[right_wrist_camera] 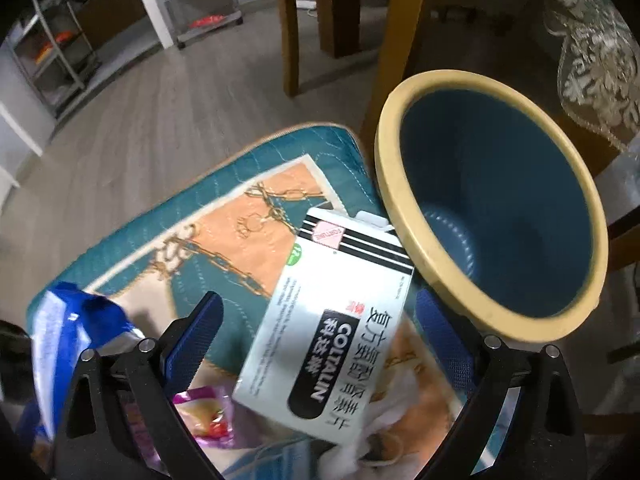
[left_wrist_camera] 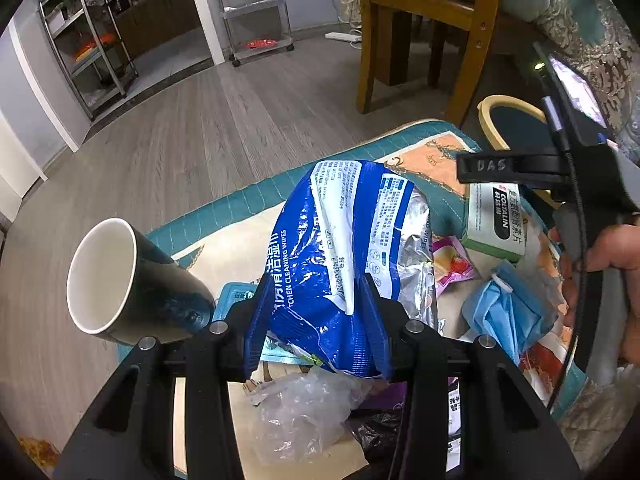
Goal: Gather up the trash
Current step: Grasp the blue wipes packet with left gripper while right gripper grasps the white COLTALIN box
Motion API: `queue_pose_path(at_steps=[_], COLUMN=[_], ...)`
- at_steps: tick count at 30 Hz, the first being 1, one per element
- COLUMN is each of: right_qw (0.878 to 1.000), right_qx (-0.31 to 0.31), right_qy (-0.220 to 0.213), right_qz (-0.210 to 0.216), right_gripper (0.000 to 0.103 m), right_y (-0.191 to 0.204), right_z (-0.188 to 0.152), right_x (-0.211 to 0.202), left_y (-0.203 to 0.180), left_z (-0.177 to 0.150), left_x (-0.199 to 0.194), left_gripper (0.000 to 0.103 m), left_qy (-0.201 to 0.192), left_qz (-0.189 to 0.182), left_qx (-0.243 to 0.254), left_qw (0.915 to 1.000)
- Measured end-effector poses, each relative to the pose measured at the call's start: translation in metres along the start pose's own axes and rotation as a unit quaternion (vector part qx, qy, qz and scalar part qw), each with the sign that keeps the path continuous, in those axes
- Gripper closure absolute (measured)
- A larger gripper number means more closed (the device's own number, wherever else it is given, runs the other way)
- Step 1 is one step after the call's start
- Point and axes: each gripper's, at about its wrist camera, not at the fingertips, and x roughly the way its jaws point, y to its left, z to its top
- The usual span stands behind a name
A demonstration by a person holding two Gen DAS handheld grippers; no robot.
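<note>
Your left gripper (left_wrist_camera: pixel 316 320) fingers are clamped on the crinkly, light wipes bag (left_wrist_camera: pixel 344 248); right gripper (right_wrist_camera: pixel 316 344) fingers spread wide around the stiff medicine box (right_wrist_camera: pixel 332 320) beside the bin (right_wrist_camera: pixel 492 208).

Both fisheye views are evenly and fairly dimly lit indoors, with soft, weak shadows. The picture edges curve strongly and fade to black corners, bending the grey wood-plank floor (left_wrist_camera: pixel 168 152). In the left wrist view, the crumpled blue and silver foil wipes packet (left_wrist_camera: pixel 340 256) is sharp and carries bright glare on its creases. In the right wrist view, the white Coltalin medicine box (right_wrist_camera: pixel 328 328) is slightly motion-blurred, as is the patterned teal cushion (right_wrist_camera: pixel 224 240) behind it.
</note>
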Motion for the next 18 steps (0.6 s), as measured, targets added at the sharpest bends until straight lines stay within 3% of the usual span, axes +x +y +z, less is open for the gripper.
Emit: queue_pose_path(at_steps=[4, 6, 10, 18], right_qw=[1.000, 1.000, 1.000, 0.998], right_qx=[0.003, 0.001, -0.018, 0.003], right_qy=[0.015, 0.030, 0.022, 0.024], right_qz=[-0.006, -0.001, 0.003, 0.065], right_gripper=[0.008, 0.017, 0.021, 0.026], right_y=[-0.006, -0.007, -0.007, -0.015], right_z=[0.004, 0.003, 0.004, 0.004], right_x=[0.018, 0.026, 0.028, 0.012], left_y=[0.001, 0.001, 0.002, 0.009], left_z=[0.001, 0.001, 0.002, 0.005], left_x=[0.000, -0.001, -0.001, -0.002], left_gripper=[0.060, 0.060, 0.060, 0.060], left_qy=[-0.003, -0.003, -0.003, -0.007], left_qz=[0.000, 0.002, 0.005, 0.014], left_qx=[-0.004, -0.004, -0.007, -0.022], left_qw=[1.0000, 1.0000, 1.0000, 0.9996])
